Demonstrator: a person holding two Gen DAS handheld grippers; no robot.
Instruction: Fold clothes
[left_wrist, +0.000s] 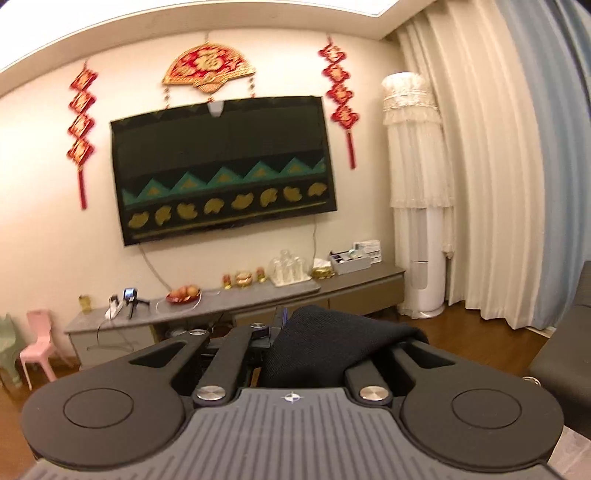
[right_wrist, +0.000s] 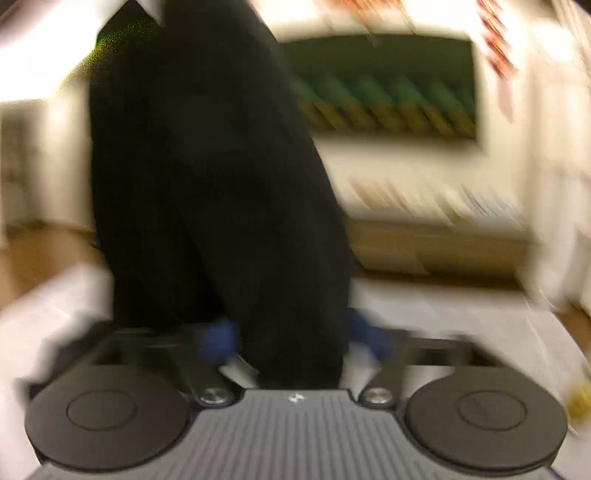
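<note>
With both tongs pinching the black knit garment (left_wrist: 325, 343), left tongs (left_wrist: 280, 332) and right tongs (right_wrist: 291, 343) alike, we hold it aloft facing the TV wall (left_wrist: 44, 221), and judge it soft, limp, best gripped at its edges.

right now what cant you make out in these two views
- Left wrist view: the left gripper fingertips, covered by the black garment draped over them.
- Left wrist view: the garment's type and full shape, hidden below the gripper body.
- Right wrist view: motion blur smears everything; the right gripper grip on the garment is unclear.
- Right wrist view: the garment's top, cut off by the upper edge.
</note>
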